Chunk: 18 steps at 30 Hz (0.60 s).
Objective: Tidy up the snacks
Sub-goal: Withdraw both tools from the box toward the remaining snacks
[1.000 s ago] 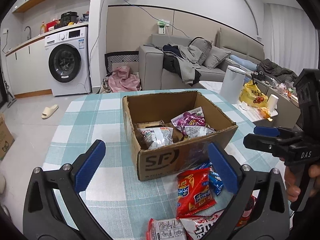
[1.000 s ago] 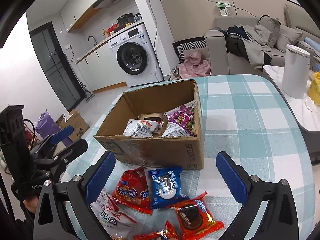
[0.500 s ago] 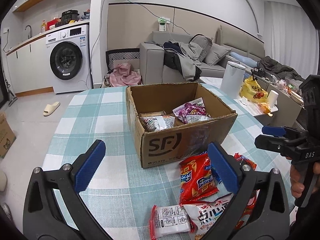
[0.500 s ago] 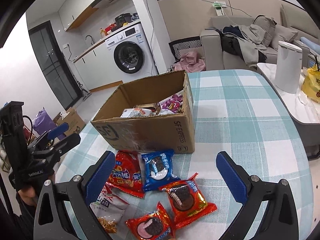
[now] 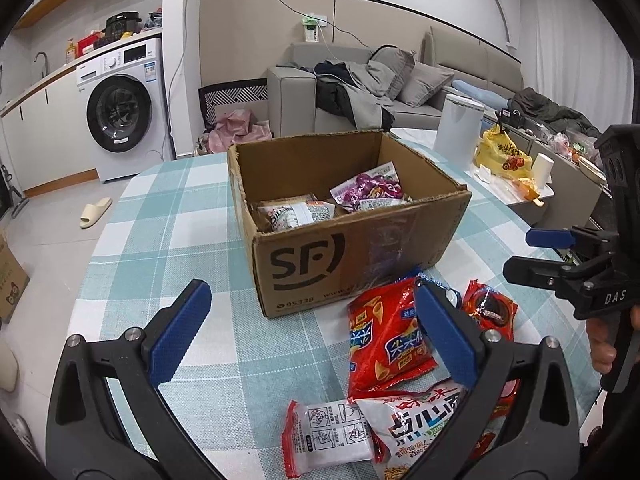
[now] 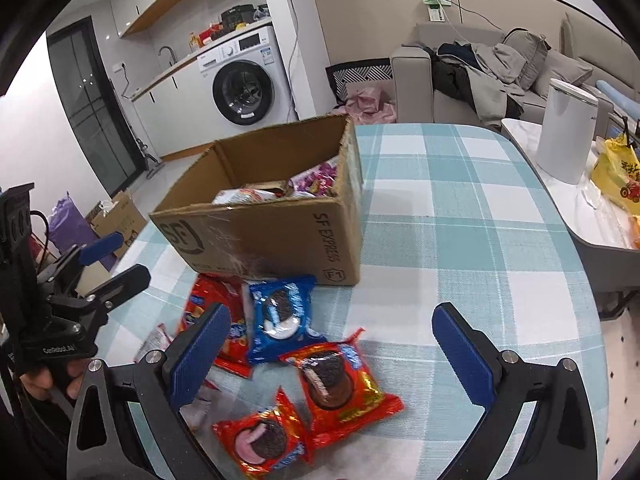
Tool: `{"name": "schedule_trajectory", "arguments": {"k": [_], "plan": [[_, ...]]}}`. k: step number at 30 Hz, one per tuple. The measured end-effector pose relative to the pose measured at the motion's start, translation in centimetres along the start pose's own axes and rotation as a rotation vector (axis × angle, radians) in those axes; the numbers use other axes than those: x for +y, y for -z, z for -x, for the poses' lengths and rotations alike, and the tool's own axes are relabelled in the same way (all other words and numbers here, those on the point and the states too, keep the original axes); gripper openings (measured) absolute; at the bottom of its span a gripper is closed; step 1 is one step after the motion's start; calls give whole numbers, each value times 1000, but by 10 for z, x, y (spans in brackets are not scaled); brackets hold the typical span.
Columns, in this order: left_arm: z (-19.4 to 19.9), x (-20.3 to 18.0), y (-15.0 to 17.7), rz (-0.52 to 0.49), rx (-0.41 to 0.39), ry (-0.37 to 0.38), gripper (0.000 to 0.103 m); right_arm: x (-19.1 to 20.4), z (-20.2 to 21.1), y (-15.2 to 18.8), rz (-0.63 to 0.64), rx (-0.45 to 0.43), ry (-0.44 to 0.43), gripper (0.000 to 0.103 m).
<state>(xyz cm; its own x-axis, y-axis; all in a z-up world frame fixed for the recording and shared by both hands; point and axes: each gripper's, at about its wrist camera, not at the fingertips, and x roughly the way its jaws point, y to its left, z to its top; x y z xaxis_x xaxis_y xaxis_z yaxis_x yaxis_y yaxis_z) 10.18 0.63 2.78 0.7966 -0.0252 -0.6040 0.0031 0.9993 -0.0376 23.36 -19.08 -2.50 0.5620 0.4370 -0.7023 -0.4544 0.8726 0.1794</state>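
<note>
An open cardboard box [image 5: 360, 248] [image 6: 280, 236] holding several snack packs stands on the checked table. In front of it lie loose packs: a red chip bag [image 5: 386, 340], a white sachet [image 5: 328, 440], a white noodle-snack bag [image 5: 416, 424], a blue cookie pack [image 6: 280, 316] and two red cookie packs [image 6: 336, 384] [image 6: 260, 440]. My left gripper [image 5: 310, 332] hovers open, low over the packs. My right gripper [image 6: 328, 352] is open too, above the cookie packs, holding nothing.
The teal checked tablecloth [image 6: 460, 208] runs bare to the right of the box. A side table with a white canister [image 6: 566, 136] and a yellow bag [image 5: 504, 156] stands to the right. A sofa and a washing machine [image 5: 120, 112] are behind.
Both grippers have drawn back toward the near table edge and sunk lower; the box looks farther off and more loose packs show beneath them. Both stay open.
</note>
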Motion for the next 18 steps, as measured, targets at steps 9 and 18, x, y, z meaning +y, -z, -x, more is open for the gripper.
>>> {"name": "schedule_trajectory", "arguments": {"k": [9, 18], "plan": [[-18, -1, 7, 9, 46, 12, 102, -14, -12, 12, 52, 105, -1, 103], [-33, -6, 13, -5, 79, 19, 102, -26, -31, 25, 79, 201, 49, 103]]}}
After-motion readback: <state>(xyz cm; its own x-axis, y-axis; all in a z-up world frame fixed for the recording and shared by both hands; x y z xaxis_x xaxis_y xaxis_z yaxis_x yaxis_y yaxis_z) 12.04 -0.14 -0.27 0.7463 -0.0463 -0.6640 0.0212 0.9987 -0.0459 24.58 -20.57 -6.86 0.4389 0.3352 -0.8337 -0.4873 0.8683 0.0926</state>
